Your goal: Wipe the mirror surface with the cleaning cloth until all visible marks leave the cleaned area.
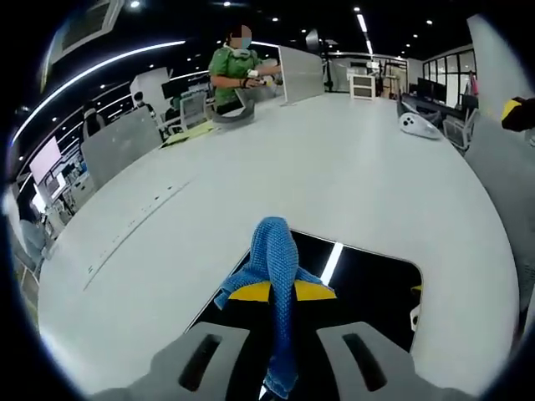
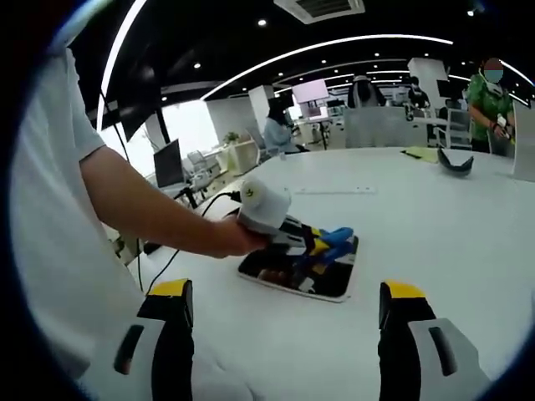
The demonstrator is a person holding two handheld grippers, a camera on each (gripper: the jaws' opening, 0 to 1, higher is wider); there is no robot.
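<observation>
Now the left gripper (image 1: pixel 280 355) is clenching its jaws on the blue cleaning cloth (image 1: pixel 274 255), pressing it onto the mirror (image 1: pixel 376 284) lying on the white worktop (image 1: pixel 334 159). The right gripper (image 2: pixel 284 334) is hovering near, jaws released wide.

White counter (image 1: pixel 351 167), person in green shirt (image 1: pixel 230 71) at far edge, upright white panel (image 1: pixel 301 73), monitors (image 2: pixel 171 163), ceiling light strips (image 2: pixel 334 42)

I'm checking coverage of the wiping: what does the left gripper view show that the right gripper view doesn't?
Left gripper view alone: the blue cloth up close, pinched between the left gripper's jaws, draped over the mirror.

Right gripper view alone: the person's arm holding that gripper, and the right gripper open, above the table.

Shared: cloth, mirror, white table.
</observation>
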